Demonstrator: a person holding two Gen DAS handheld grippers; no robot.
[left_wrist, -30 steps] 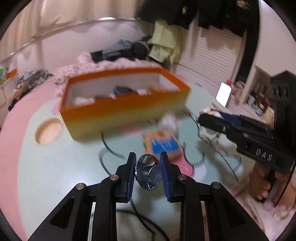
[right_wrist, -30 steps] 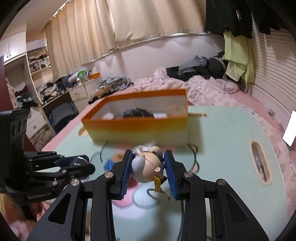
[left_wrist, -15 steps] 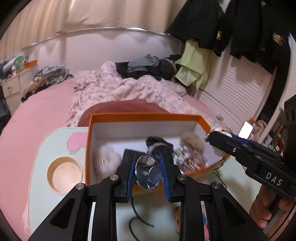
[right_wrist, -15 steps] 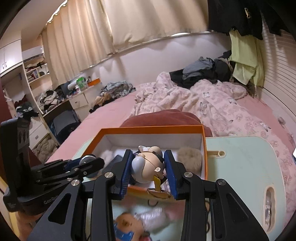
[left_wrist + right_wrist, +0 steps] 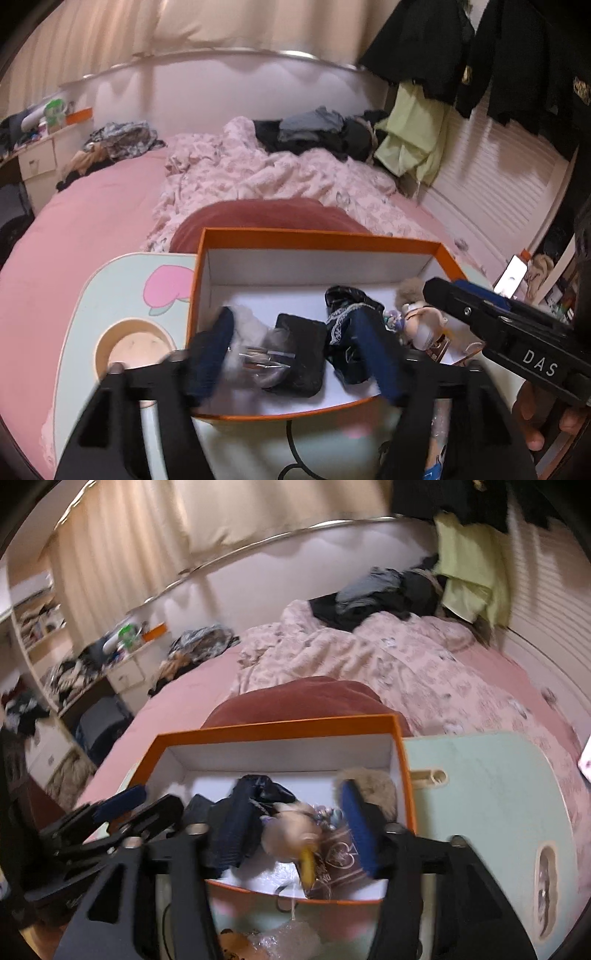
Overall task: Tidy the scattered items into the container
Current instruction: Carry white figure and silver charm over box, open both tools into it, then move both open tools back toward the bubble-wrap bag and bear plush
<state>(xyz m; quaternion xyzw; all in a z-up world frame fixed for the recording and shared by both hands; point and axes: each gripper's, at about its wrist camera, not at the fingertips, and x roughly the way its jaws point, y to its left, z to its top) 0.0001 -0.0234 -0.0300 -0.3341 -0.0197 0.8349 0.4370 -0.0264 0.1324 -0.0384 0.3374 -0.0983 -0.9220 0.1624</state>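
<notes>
Change: both grippers now over the orange box (image 5: 317, 236), jaws just opened.
Left gripper (image 5: 295, 358): fingers spread; blurred silver piece (image 5: 264, 360) loose between them, above the box floor.
Right gripper (image 5: 295, 827): fingers spread; doll figure (image 5: 291, 832) unpinched, dropping inside the box.

Left tongs (image 5: 295, 354): pointing forward and down, blue pads spread wide, jaws just been opening; nothing pressed between the pads. Right tongs (image 5: 295, 827): same downward tilt, jaws also just been opening, pads apart and gripping nothing. The two sit close side by side, each visible in the other's view. A bare hand (image 5: 546, 421) wraps the right handle at lower right.
</notes>
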